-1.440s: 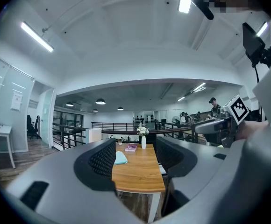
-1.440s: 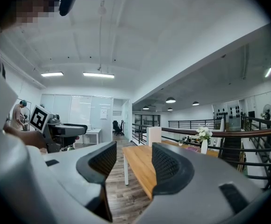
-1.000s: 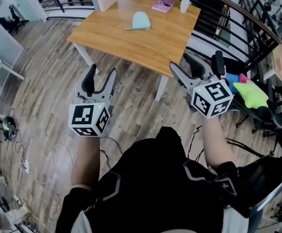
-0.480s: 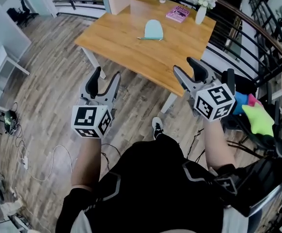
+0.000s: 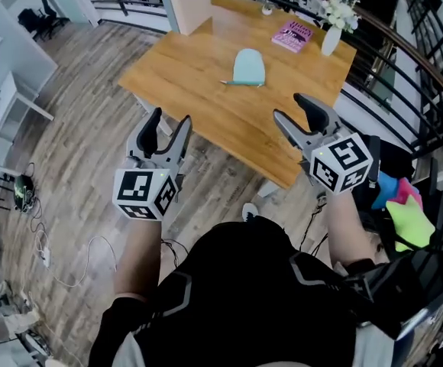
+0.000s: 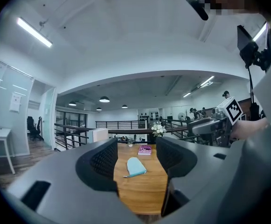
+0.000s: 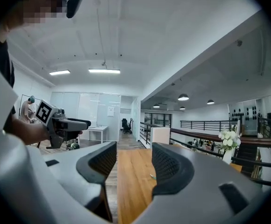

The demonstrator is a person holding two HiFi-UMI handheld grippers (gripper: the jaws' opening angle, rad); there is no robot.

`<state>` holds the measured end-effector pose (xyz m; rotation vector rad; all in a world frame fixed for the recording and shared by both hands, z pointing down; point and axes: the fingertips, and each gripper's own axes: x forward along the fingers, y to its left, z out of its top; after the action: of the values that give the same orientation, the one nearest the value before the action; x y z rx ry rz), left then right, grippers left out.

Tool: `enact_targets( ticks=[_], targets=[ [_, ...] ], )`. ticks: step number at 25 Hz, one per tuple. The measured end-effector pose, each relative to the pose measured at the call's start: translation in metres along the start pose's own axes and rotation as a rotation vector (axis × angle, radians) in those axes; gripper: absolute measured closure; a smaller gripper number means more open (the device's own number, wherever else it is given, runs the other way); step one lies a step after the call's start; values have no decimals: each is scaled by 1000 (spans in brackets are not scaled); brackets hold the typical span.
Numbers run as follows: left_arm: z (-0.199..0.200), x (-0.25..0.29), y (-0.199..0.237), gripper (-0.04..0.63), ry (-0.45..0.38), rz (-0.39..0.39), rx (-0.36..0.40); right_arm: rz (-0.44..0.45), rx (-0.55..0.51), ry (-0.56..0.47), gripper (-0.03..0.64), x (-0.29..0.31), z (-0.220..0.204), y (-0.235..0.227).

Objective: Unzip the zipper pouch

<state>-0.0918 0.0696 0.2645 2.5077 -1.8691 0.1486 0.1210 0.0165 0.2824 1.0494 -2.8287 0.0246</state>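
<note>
Light blue, the zipper pouch lies flat near the middle of the wooden worktop, and a thin strap sticks out from one side. You hold both grippers up in the air by the near edge of the worktop, well apart from the pouch. Your left gripper has its jaws apart with nothing in them. In the left gripper view you see the pouch far off through the gap. Your right gripper has its jaws apart too, and only bare worktop and floor show between them. At the far end of the worktop a pink book lies flat. Just beside it stands a white vase with white flowers. A pale box stands at the far left corner. Under your grippers is a wood plank floor, and a white cable lies on it at your left side
</note>
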Motion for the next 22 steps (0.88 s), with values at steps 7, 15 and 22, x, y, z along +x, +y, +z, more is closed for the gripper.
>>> enact_targets(
  ticks=[7,15,22],
  targets=[
    [5,66,2,322,24,-16,16,27,0,-4,371,29,-4,-47],
    [12,132,-9,321,33,-46,38,23,6,-21,377,41,-5,-102],
    [-2,174,-5,322,73,-127,31,5,19,-1,377,64,-19,-119]
  ],
)
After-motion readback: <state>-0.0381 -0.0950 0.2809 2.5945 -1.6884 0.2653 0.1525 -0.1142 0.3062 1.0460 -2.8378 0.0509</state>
